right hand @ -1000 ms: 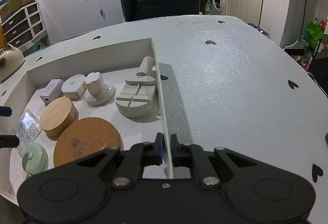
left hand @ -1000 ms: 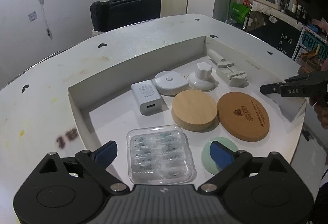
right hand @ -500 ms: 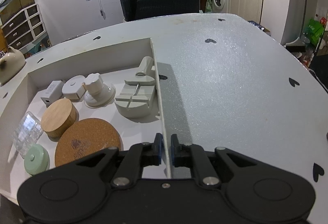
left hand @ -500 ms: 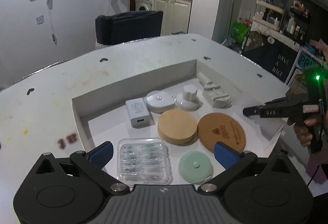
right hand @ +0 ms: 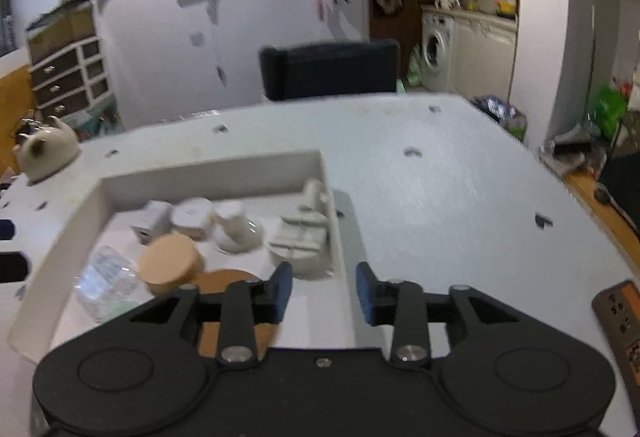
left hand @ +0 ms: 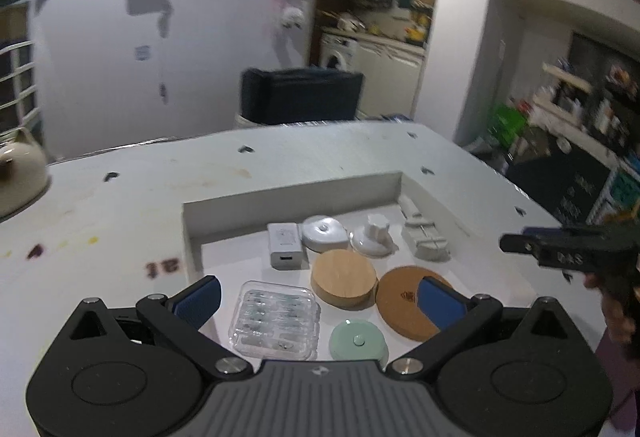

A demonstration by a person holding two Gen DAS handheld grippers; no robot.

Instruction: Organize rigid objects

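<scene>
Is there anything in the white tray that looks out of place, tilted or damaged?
Nothing stands out. In the white tray, the clear plastic case, wooden disc, cork coaster and green lid lie flat, none visibly damaged.

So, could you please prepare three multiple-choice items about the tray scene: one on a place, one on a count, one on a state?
1. Where does the clear plastic case lie in the tray?
A. at the far wall
B. at the near edge, left of the mint green lid
C. on top of the cork coaster

2. How many round wooden or cork discs are in the tray?
A. one
B. two
C. four

3. What is the state of the left claw?
A. open, holding nothing
B. shut on the white charger
C. shut on the tray wall

Answers: 1 B, the case sits nearest the camera beside the green lid. 2 B, the wooden lid and the cork coaster. 3 A, its blue pads stand wide apart with nothing between them.
</scene>
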